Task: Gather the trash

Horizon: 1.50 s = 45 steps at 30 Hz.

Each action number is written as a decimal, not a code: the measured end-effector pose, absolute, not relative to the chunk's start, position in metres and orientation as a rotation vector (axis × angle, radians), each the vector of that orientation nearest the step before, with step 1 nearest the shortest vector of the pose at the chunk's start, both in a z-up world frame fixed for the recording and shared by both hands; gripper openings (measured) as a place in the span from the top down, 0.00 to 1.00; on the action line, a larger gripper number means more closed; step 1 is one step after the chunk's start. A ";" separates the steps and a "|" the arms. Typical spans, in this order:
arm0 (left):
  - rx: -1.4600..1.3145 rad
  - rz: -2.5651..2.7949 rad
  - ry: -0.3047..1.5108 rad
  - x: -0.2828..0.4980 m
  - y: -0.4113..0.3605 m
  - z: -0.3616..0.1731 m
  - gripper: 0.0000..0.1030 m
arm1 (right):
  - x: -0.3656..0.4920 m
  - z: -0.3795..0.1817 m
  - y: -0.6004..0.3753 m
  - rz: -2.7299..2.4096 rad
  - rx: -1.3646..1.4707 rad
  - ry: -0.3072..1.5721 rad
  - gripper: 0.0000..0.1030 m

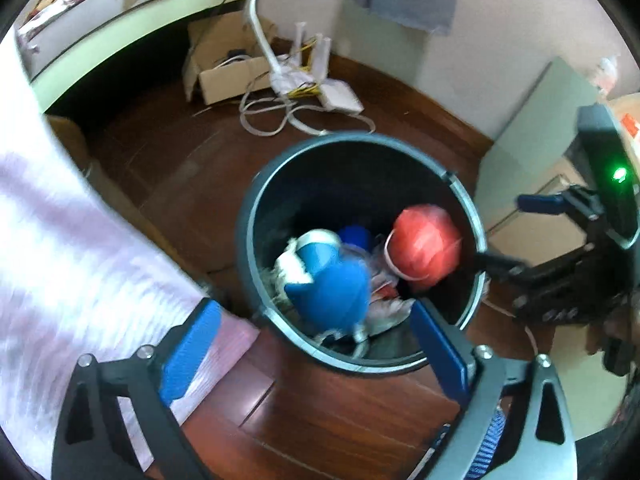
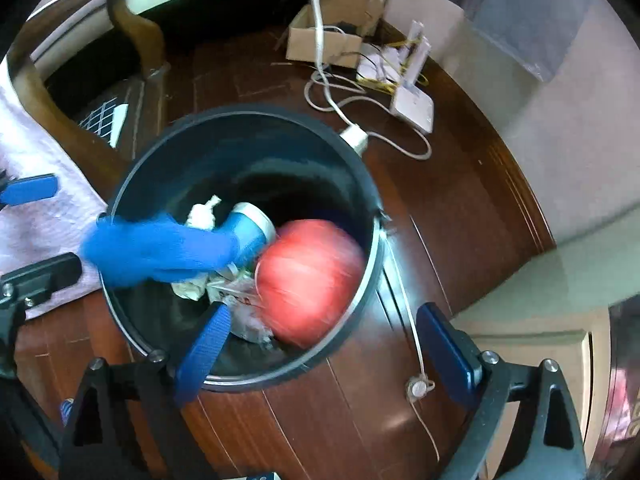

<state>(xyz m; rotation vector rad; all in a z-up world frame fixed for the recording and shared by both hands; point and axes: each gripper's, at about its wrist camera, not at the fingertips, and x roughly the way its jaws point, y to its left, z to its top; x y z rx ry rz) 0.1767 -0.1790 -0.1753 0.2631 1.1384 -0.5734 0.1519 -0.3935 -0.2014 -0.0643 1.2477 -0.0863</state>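
My left gripper (image 1: 316, 344) is spread wide with nothing between its blue pads, hanging over the near rim of the dark round bin (image 1: 256, 216). My right gripper (image 2: 324, 344) is just as wide and empty, its left finger (image 2: 204, 354) over the bin's mouth and the other outside the rim. Inside the bin lie a blurred red ball-like thing (image 2: 310, 276), a blue cup (image 2: 250, 232), blue cloth (image 2: 160, 250) draped across the rim, and crumpled white paper (image 2: 202, 216). The bin stands on a dark wooden floor (image 2: 320, 420), with white cables (image 2: 360, 104) and a cardboard box (image 2: 324, 44) beyond it
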 end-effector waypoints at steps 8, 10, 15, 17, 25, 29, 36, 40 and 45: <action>0.276 -0.517 1.112 0.169 -0.172 -0.174 0.01 | 0.138 -0.202 -0.395 -0.123 0.021 1.264 0.00; 0.276 -0.509 1.102 0.167 -0.170 -0.169 0.01 | 0.134 -0.197 -0.389 -0.116 0.021 1.254 0.00; 0.253 -0.490 1.080 0.160 -0.157 -0.154 0.01 | 0.129 -0.180 -0.377 -0.093 0.036 1.224 0.00; 0.246 -0.482 1.065 0.156 -0.152 -0.146 0.01 | 0.127 -0.169 -0.370 -0.079 0.033 1.204 0.00; 0.202 -0.446 0.982 0.138 -0.120 -0.099 0.01 | 0.113 -0.117 -0.339 -0.026 0.012 1.122 0.00; 0.207 -0.436 0.947 0.123 -0.105 -0.078 0.01 | 0.100 -0.089 -0.326 -0.002 0.009 1.074 0.00; 0.177 -0.431 0.868 0.091 -0.084 -0.036 0.01 | 0.064 -0.037 -0.302 -0.015 -0.019 0.974 0.00; 0.179 -0.408 0.805 0.069 -0.074 -0.017 0.01 | 0.041 -0.015 -0.286 -0.043 -0.067 0.915 0.00; 0.164 -0.364 0.744 0.044 -0.056 -0.004 0.01 | 0.016 0.011 -0.266 -0.063 -0.085 0.833 0.00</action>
